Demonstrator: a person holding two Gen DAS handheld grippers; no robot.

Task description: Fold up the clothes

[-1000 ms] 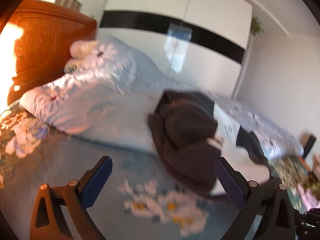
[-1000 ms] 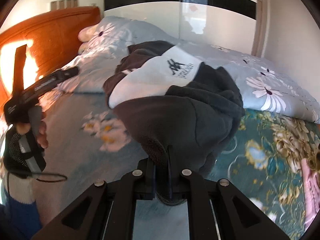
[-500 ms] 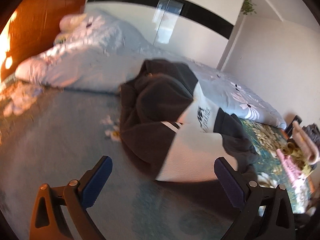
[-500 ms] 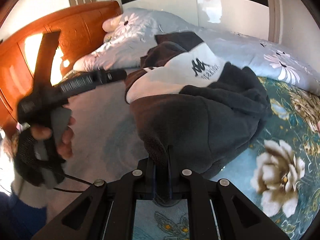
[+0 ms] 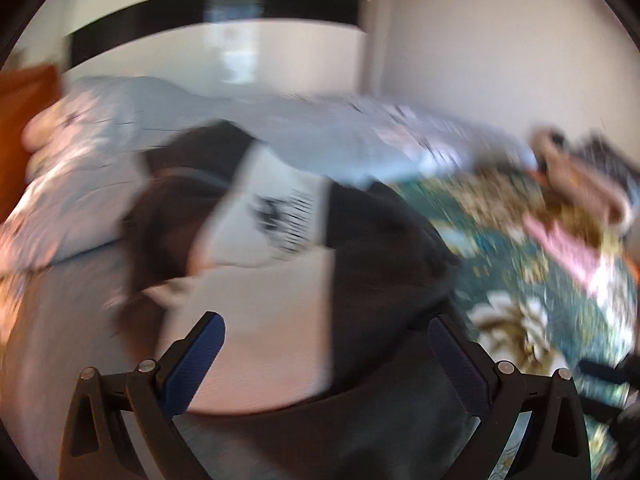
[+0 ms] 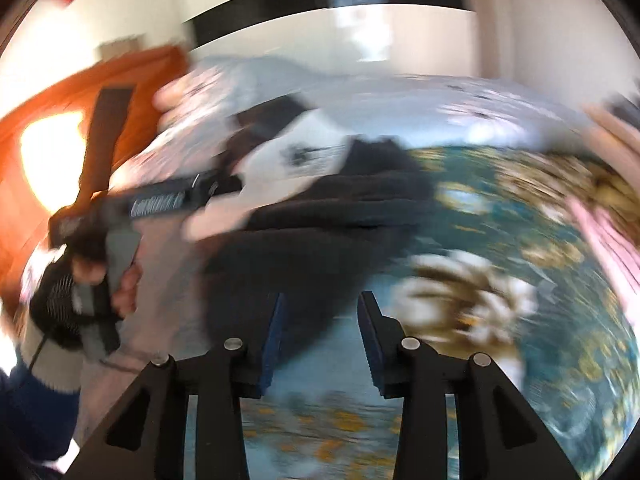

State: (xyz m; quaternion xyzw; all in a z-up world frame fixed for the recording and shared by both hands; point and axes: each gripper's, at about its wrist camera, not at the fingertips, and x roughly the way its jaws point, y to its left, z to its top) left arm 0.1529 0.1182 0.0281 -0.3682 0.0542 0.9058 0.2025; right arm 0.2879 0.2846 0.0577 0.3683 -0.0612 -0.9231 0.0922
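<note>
1. Across the left wrist view, heavily blurred, the left gripper [image 5: 326,354] has its two blue-padded fingers [image 5: 196,364] spread wide with nothing between the pads. The dark brown and white garment [image 5: 280,240] lies in a crumpled heap on the bed [image 5: 60,340], just ahead of the fingertips; its white panel with a dark printed logo faces the camera, and a dark fold runs down toward the right-hand finger. Whether that fold touches the finger cannot be told through the blur.
2. Behind the garment, in the same view, a pale blue floral duvet [image 5: 320,136] is bunched along the far side of the bed. To the right, the teal floral bedspread [image 5: 540,300] shows, with pink clothing [image 5: 568,240] lying on it near the frame's edge. A white wardrobe with a black band [image 5: 216,12] fills the back wall.
3. Over in the right wrist view, also blurred, the right gripper [image 6: 322,336] has its fingers parted by a moderate gap, pinching nothing. The garment [image 6: 320,232] lies just beyond the tips, its dark part nearest and the white logo panel farther back.
4. At the left of this view, a hand [image 6: 100,280] in a dark fingerless glove grips the handle of the left gripper [image 6: 168,200], which points toward the garment. An orange wooden headboard [image 6: 52,100] stands behind it.
</note>
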